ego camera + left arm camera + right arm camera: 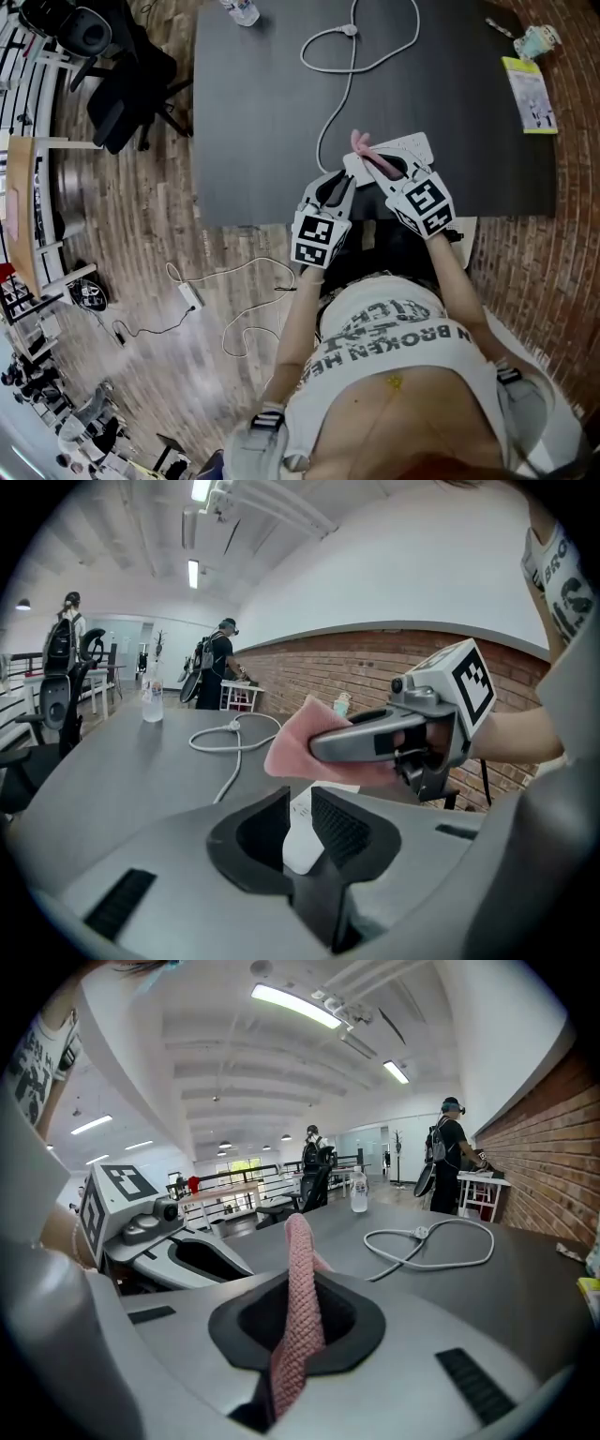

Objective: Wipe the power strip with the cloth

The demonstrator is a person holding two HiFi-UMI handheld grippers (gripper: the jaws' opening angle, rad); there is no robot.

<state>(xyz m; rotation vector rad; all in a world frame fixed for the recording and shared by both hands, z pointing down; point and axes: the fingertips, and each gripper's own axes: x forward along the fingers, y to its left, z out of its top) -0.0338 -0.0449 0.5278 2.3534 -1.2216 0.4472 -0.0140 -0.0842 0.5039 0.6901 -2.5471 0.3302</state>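
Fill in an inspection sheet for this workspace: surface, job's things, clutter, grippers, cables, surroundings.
Surface: dark grey table.
Job's things: white power strip at the table's near edge; pink cloth held in a gripper.
Clutter: clear bottle at the far edge; yellow-green packet and a small crumpled item near the right edge.
Grippers: right gripper shut on the cloth; left gripper open, with the strip's end showing between its fingers, contact unclear.
Cables: white cable looped on the table; white box with thin cords on the floor.
Surroundings: wood floor, black office chair, brick wall, people at far tables.
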